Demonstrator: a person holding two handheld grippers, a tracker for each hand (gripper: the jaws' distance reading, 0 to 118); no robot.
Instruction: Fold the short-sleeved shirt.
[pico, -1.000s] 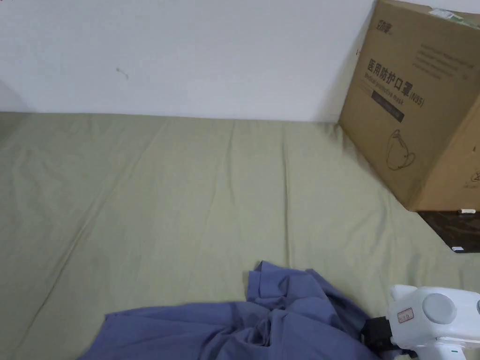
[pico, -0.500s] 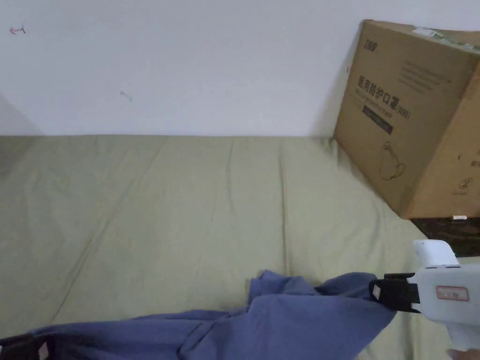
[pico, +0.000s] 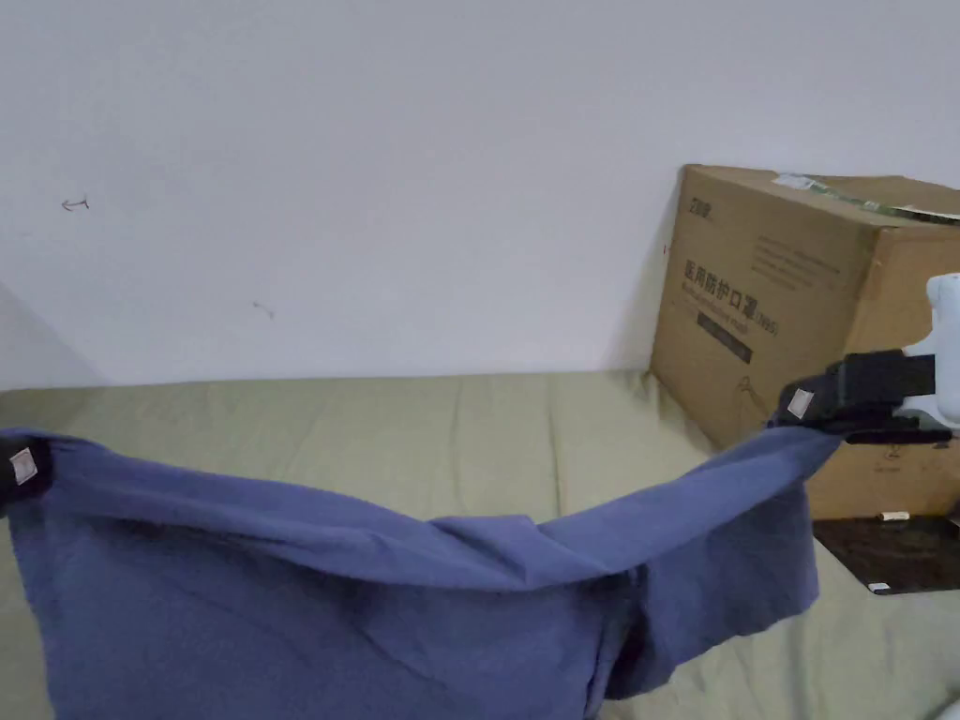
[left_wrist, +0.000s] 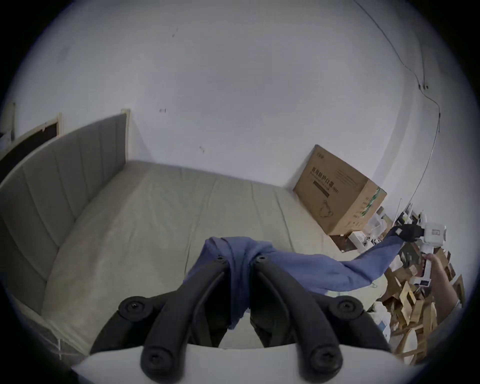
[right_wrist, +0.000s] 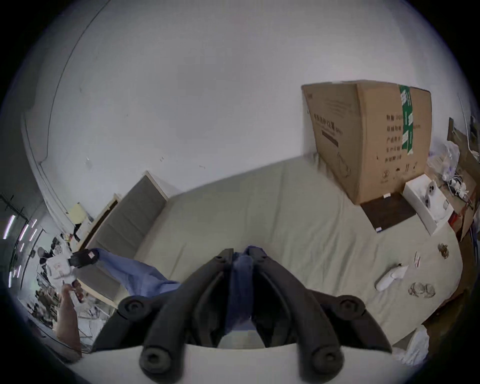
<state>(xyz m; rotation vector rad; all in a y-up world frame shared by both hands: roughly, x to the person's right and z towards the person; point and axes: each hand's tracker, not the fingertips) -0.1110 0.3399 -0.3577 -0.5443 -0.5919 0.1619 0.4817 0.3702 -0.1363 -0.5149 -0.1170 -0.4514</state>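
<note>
Two tools, each clamped on a top corner of the blue cotton short-sleeved shirt (pico: 309, 600): left tool (left_wrist: 239, 262) and right tool (right_wrist: 240, 259) held wide apart, so it hangs spread above the near part of the olive-sheeted bed (pico: 375, 422), probably ready to lay flat.

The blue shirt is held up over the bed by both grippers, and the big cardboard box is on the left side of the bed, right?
Not quite. The cardboard box stands on the right side of the bed, as the head view shows. The rest holds: the left gripper and the right gripper each clamp the blue shirt up over the bed.
</note>
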